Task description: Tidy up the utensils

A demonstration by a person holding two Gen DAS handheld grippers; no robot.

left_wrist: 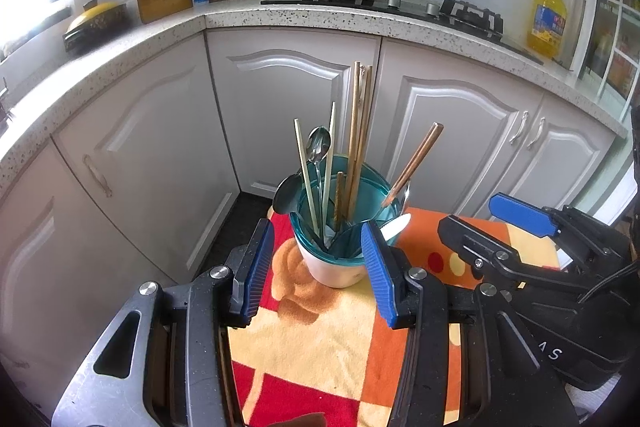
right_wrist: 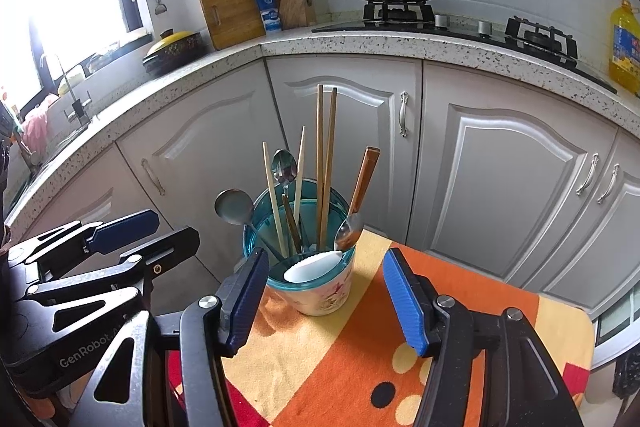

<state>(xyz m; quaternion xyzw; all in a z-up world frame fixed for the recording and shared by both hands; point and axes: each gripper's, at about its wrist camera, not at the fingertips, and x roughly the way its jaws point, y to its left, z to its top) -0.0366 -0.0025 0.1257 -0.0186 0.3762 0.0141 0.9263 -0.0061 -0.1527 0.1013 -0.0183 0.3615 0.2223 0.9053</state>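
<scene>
Kitchen cabinets stand behind my small tabletop (right_wrist: 460,311) with its colourful cloth. On it I see the utensil holder (right_wrist: 312,279), upright, with chopsticks (right_wrist: 320,163) and spoons (right_wrist: 285,167) inside. My left gripper (left_wrist: 316,267) and right gripper (right_wrist: 324,291) are both released, empty, just before the holder.

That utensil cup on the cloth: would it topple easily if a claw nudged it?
Probably. The utensil cup is narrow, and tall chopsticks rise well above its rim, so it looks top-heavy. The soft cloth underneath may grip its base, favouring tipping over sliding.
</scene>
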